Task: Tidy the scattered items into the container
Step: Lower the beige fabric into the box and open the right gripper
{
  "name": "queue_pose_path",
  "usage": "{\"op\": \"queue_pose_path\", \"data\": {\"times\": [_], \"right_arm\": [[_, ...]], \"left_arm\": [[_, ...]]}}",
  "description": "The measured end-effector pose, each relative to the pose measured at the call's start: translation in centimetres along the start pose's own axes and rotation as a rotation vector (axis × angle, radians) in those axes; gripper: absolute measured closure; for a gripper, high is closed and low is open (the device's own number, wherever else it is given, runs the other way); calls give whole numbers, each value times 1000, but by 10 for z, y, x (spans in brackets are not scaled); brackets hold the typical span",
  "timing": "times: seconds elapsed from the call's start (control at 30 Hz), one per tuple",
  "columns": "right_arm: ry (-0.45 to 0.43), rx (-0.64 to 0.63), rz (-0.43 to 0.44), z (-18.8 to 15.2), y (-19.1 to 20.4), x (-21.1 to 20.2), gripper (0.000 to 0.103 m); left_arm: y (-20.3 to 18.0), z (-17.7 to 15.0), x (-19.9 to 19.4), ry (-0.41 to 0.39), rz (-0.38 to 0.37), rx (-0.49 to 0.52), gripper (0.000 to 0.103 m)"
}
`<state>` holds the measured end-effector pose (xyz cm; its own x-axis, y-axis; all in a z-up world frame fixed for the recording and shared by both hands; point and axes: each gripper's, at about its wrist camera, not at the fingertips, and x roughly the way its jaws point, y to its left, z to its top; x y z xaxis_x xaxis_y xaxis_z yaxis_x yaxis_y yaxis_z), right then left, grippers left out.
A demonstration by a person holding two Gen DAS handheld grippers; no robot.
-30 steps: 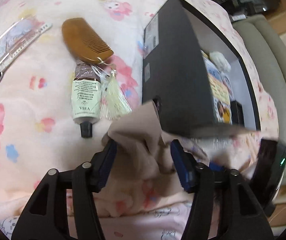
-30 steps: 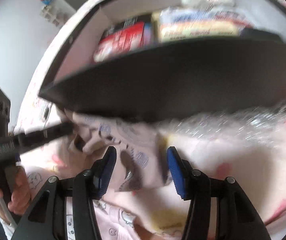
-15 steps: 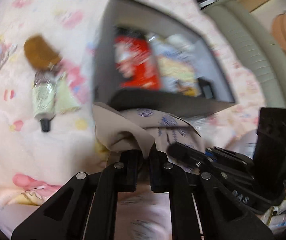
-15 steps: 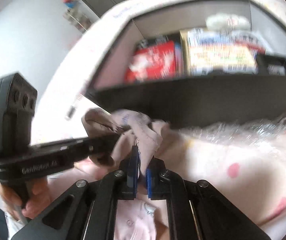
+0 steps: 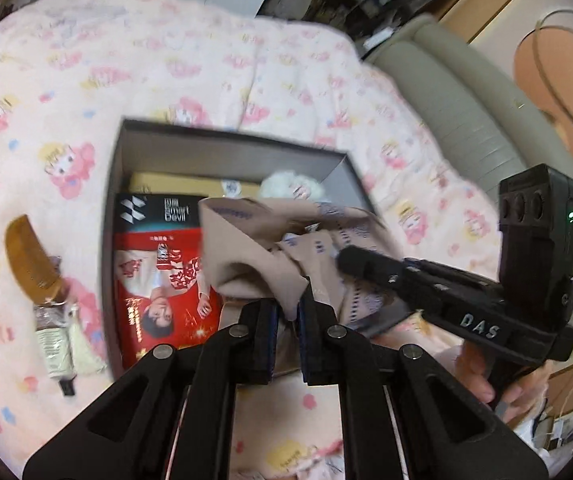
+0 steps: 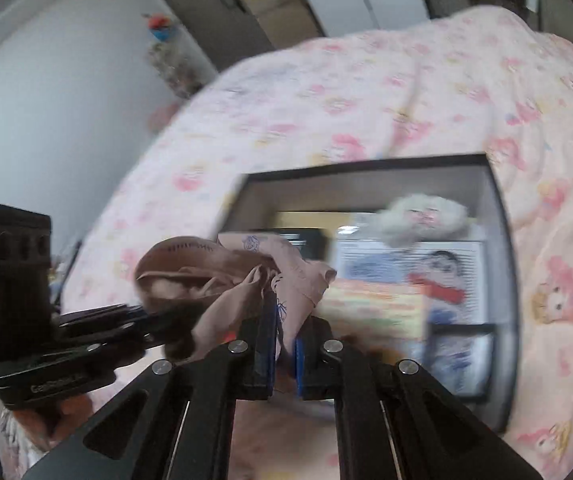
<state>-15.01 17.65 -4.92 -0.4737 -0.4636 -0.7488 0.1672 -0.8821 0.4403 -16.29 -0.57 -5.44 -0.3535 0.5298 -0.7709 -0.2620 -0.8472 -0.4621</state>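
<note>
A home bedroom: cartoon-print pink quilt [image 5: 246, 80] on a bed, wardrobe doors [image 6: 222, 12] behind.

The beige cloth [image 5: 246, 248] looks soft and matt, printed in blue. The box [image 5: 222, 152] has matt dark card walls; a glossy red packet [image 5: 158, 280] lies inside with a fluffy white toy [image 6: 422, 220]. The comb [image 5: 30, 260] is smooth brown wood. The quilt [image 5: 166, 72] is soft printed cotton

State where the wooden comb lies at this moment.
In the left wrist view, the wooden comb lies on the pink bedspread, left of the black box, just above the small tube.
</note>
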Motion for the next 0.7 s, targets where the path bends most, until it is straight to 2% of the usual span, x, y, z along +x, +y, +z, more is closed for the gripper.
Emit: {"op": "queue_pose_path", "data": {"times": [0.07, 0.13, 0.23, 0.3, 0.4, 0.47, 0.57, 0.63, 0.7], "right_arm": [[58, 60, 1, -8, -20, 6, 96], [110, 68, -51, -13, -28, 19, 95], [148, 89, -168, -7, -36, 39, 83], [98, 117, -194, -2, -42, 29, 76], [-33, 122, -216, 4, -44, 6, 76], [-77, 111, -186, 4, -42, 1, 76], [40, 118, -114, -2, -40, 21, 76], [108, 94, -141, -8, -36, 32, 76], [137, 58, -191, -10, -32, 40, 76]], "left_arm": [[4, -3, 20, 49, 31, -2, 96], [7, -6, 33, 103, 75, -14, 94], [12, -11, 35, 157, 179, -26, 76], [12, -9, 27, 123, 201, -23, 76], [9, -2, 9, 32, 205, -23, 76], [1, 1, 7, -2, 181, 7, 76], [-9, -1, 25, 45, 110, 50, 76], [-9, -2, 41, 95, 123, 47, 76], [0, -2, 56, 146, 144, 7, 76]]}}
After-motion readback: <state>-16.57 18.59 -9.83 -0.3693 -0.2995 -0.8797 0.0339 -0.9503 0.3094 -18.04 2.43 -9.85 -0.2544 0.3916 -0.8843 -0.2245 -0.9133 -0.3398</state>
